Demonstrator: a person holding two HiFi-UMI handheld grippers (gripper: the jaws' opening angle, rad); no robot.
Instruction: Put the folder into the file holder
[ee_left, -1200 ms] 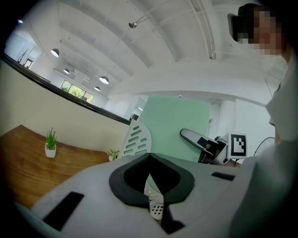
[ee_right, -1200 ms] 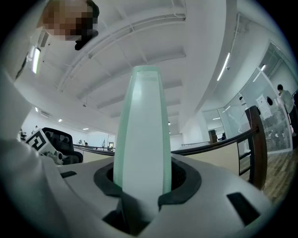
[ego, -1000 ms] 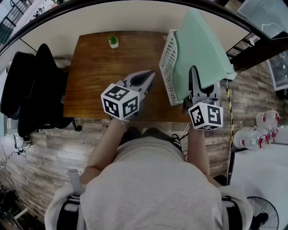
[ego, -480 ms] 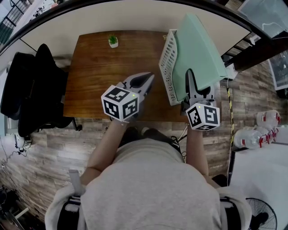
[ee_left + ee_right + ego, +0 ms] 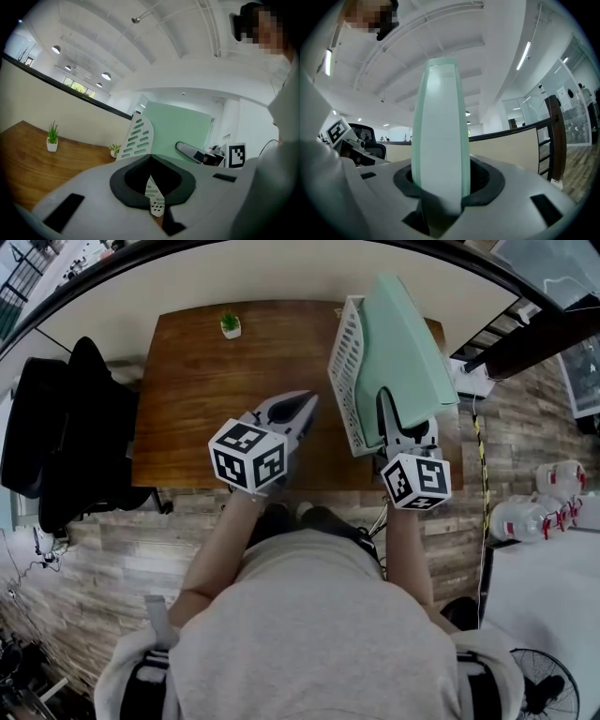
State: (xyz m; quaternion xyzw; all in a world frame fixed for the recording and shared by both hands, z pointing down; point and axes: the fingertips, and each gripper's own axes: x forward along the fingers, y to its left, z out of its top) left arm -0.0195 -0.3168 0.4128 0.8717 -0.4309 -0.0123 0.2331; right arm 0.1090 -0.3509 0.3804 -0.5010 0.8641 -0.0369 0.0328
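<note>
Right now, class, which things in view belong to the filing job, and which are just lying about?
In the job: thick mint-green folder; white slotted file holder; right hand-held gripper, jaws just been opening, folder between them.
Lying about: small potted green plant; black office chair; clear water bottles on the floor; left hand-held gripper, shut and empty.

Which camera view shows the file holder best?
The head view: it shows the file holder along its full length from above. The left gripper view shows only one slotted side. The right gripper view does not show it.
</note>
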